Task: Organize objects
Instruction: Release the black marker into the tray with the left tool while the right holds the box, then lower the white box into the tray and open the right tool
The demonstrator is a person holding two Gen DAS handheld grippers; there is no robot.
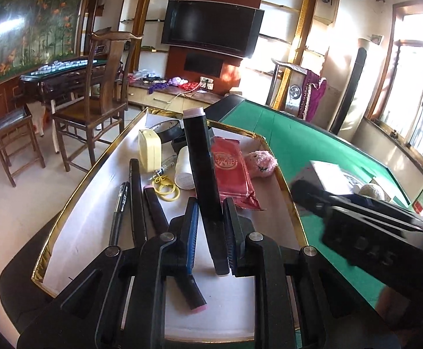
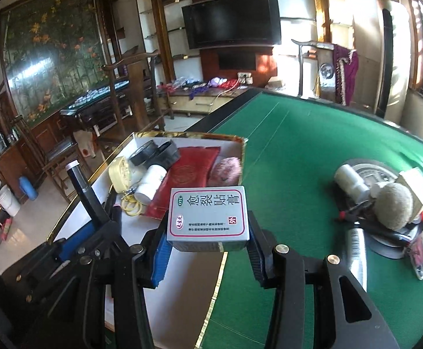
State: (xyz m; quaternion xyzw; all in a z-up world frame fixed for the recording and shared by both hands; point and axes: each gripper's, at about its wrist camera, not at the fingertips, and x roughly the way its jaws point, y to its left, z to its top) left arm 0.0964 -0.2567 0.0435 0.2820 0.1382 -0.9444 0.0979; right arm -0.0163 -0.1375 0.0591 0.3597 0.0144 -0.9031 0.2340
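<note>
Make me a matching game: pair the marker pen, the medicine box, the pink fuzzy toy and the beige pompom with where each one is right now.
Things:
1. black marker
2. grey medicine box
3. pink fuzzy toy
4. beige pompom

Places:
A. in the gold-rimmed tray
B. gripped by the right tool
C. among the pile on the green table
D. gripped by the left tool

Pairs: 1-D, 2-B, 3-A, 4-C
</note>
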